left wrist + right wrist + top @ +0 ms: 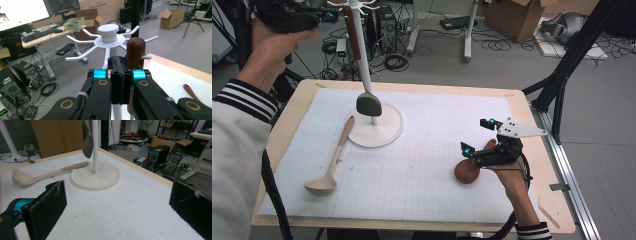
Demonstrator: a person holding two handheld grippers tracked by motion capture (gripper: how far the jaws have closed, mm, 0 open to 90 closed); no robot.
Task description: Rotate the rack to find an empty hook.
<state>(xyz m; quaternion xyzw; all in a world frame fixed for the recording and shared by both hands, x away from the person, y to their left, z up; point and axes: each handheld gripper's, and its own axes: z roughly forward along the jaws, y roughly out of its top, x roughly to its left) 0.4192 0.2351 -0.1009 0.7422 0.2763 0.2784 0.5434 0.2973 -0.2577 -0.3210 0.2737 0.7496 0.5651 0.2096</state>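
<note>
A white rack (362, 60) stands on a round base (379, 134) at the back of the mat. From one of its hooks hangs a utensil with a dark wooden handle (136, 51) and a grey head (368, 104). My left gripper (328, 17) is raised beside the rack's top, its jaws shut together (121, 86) just left of that handle, with nothing visible between them. A beige ladle (332, 167) lies left of the base. My right gripper (477, 136) hovers open over the mat's right side, above a brown wooden spoon (467, 172).
The white gridded mat (412, 190) covers most of the wooden table (537, 145). A black frame post (562, 75) rises past the right edge. Cables, computer towers (160, 155) and cardboard boxes (517, 17) sit on the floor behind.
</note>
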